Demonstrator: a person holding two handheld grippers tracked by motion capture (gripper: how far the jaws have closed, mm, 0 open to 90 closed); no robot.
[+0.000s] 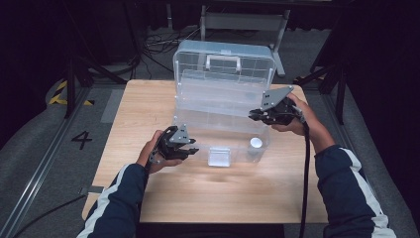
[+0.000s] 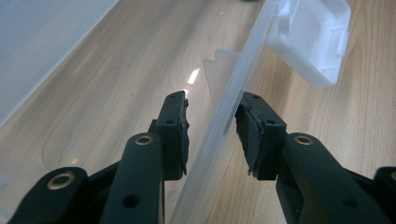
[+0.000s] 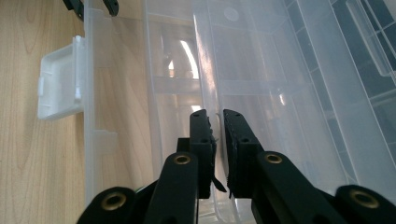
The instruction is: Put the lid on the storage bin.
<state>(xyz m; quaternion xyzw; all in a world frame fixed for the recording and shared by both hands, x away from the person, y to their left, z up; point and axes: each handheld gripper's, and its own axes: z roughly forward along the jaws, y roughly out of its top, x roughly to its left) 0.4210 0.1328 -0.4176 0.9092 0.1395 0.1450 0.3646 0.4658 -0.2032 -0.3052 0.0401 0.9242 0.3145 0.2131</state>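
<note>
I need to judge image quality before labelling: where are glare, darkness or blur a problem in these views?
High view: dark surroundings, table lit, clear box hazy. Left gripper view: glare streak on the box floor, box wall soft between the jaws. Right gripper view: bright reflections on the inner tray.

Left hand-held gripper [image 2: 212,135] parted, right hand-held gripper [image 3: 218,144] clamped

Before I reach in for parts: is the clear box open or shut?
Open: the clear box's lid stands upright behind the tray.
</note>
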